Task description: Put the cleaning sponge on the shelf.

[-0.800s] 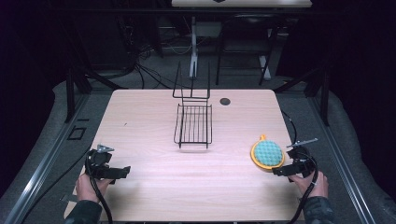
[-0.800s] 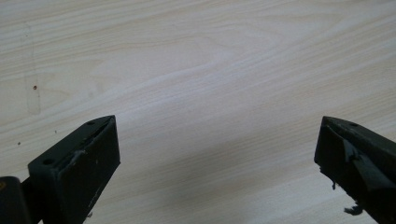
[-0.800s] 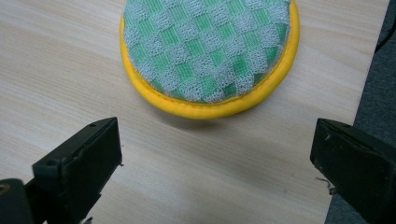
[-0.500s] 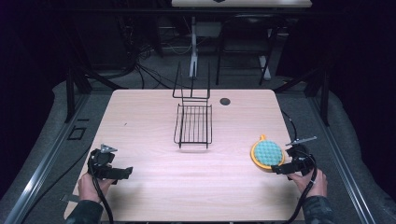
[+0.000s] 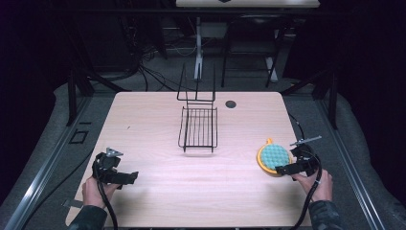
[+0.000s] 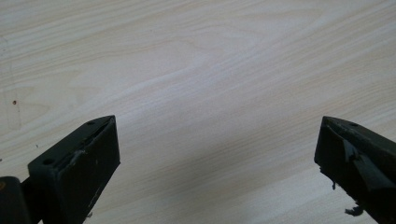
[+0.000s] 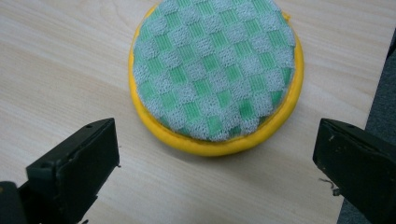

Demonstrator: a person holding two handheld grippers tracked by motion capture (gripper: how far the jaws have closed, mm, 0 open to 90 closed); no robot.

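The tabletop [image 5: 158,191] under your two tools is big, flat and made of pale wood. A black wire rack [image 5: 198,128] stands on it, far ahead of both tools and about halfway between them. It has a flat wire floor and a tall wire back.

Your right tool [image 5: 283,168] sits low near the right edge of the tabletop. Its two black jaws are wide apart and hold nothing. Just in front of it lies a round sponge [image 7: 215,70], yellow around the side with a green and white checked top. The sponge lies flat, close ahead of the jaw tips, not touching either one.

Your left tool [image 5: 129,178] sits low near the front left part of the tabletop. Its jaws are wide apart too, with bare wood between them.
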